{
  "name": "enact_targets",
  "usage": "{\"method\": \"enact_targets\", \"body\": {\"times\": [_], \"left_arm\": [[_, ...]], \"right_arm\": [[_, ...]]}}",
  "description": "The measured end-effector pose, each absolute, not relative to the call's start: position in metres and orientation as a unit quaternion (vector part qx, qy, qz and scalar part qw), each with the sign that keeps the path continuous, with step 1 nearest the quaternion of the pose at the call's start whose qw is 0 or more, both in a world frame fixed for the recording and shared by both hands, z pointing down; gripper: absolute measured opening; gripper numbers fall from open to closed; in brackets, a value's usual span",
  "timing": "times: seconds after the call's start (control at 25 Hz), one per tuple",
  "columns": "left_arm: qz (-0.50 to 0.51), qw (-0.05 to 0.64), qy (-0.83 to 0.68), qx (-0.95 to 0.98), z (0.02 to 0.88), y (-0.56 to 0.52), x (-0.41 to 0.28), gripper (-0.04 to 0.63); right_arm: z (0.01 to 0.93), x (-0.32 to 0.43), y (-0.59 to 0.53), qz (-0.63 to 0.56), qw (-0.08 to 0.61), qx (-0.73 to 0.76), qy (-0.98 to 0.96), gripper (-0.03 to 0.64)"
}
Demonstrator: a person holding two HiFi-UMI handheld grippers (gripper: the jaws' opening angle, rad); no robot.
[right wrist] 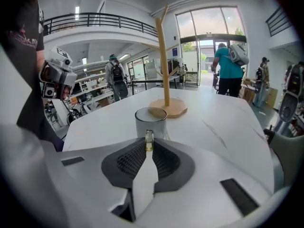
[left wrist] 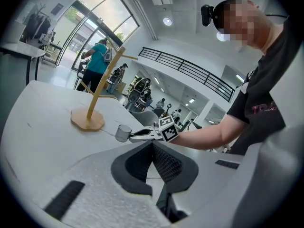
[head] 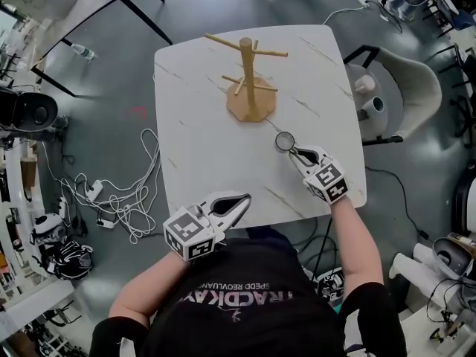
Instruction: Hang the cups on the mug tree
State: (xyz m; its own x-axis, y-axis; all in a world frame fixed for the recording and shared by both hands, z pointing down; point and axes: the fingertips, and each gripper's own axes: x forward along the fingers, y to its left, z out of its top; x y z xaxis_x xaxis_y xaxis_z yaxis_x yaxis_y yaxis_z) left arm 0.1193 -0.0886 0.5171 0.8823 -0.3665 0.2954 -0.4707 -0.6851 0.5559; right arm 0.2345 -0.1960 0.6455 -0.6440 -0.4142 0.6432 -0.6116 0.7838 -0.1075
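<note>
A wooden mug tree (head: 249, 80) with bare pegs stands at the far middle of the white table (head: 193, 147). It also shows in the left gripper view as the mug tree (left wrist: 95, 103) and in the right gripper view as the mug tree (right wrist: 166, 80). A clear glass cup (head: 285, 140) rests on the table in front of it, to the right. My right gripper (head: 297, 153) is shut on the cup's handle; the cup (right wrist: 151, 120) sits just beyond the right gripper (right wrist: 149, 144). At the table's near edge my left gripper (head: 242, 201) is shut and holds nothing; its view shows the cup (left wrist: 123, 132).
A grey chair (head: 401, 88) stands right of the table with two small cup-like things (head: 368, 95) on its seat. Cables (head: 119, 199) lie on the floor to the left. Another table (head: 89, 6) is at the far left. People stand in the background.
</note>
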Motion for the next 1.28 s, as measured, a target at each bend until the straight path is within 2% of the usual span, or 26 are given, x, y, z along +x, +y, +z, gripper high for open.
{"method": "enact_targets", "body": {"times": [0.32,0.68,1.28], "left_arm": [[0.075,0.316,-0.224,0.919,0.510,-0.092,0.111,-0.003],[0.069,0.306,-0.218,0.924,0.501,-0.094,0.095,-0.003],[0.062,0.281,-0.202,0.936,0.485,-0.092,0.066,-0.003]], "right_arm": [[0.624,0.241,-0.220,0.151,0.319,0.386,-0.852,0.041],[0.589,0.240,-0.245,0.141,0.297,0.447,-0.832,0.041],[0.562,0.235,-0.278,0.044,0.403,0.494,-0.769,0.041]]}}
